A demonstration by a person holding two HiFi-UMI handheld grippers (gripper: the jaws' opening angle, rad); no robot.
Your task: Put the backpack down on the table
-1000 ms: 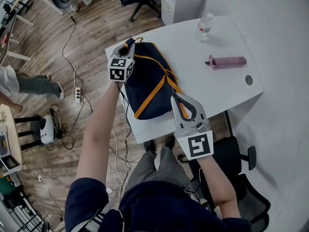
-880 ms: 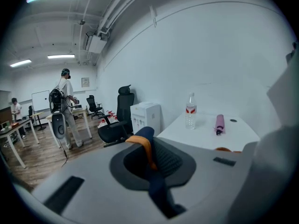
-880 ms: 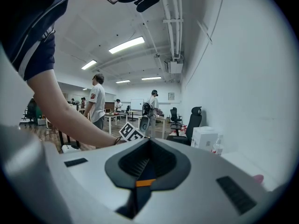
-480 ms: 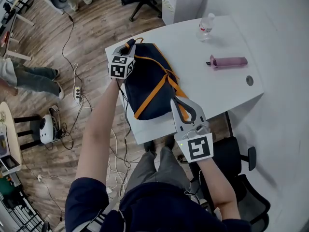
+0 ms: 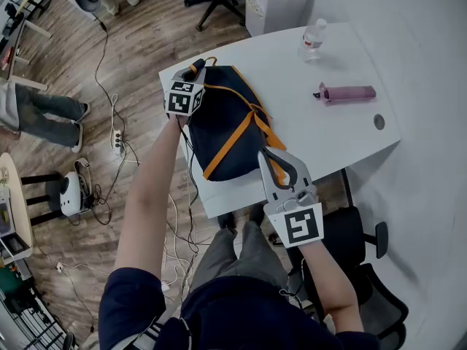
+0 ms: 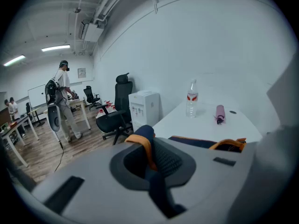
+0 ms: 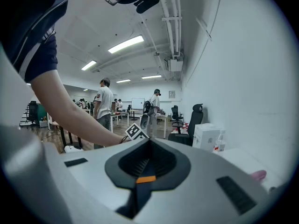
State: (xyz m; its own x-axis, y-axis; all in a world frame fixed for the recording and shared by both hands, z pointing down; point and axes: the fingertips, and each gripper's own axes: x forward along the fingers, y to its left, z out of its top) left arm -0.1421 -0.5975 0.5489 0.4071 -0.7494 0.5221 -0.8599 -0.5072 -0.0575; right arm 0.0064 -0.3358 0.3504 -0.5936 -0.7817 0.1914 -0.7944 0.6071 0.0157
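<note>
From my remote seat I read this as an open-plan office. In the head view I see a white table (image 5: 343,133) with a black office chair (image 5: 357,224) tucked beside it. There is a wood-look floor (image 5: 139,42), and a power strip (image 5: 117,141) lies on it among loose cables (image 5: 174,257). Through the left gripper view I make out a black swivel chair (image 6: 117,113), a low white appliance (image 6: 144,107) against the plain white wall (image 6: 210,45), and more desks (image 6: 18,122) further back. The right gripper view gives me strip lights (image 7: 125,44), exposed ceiling pipes (image 7: 172,17), a whiteboard (image 7: 137,103) and people standing (image 7: 103,108) among the workstations
</note>
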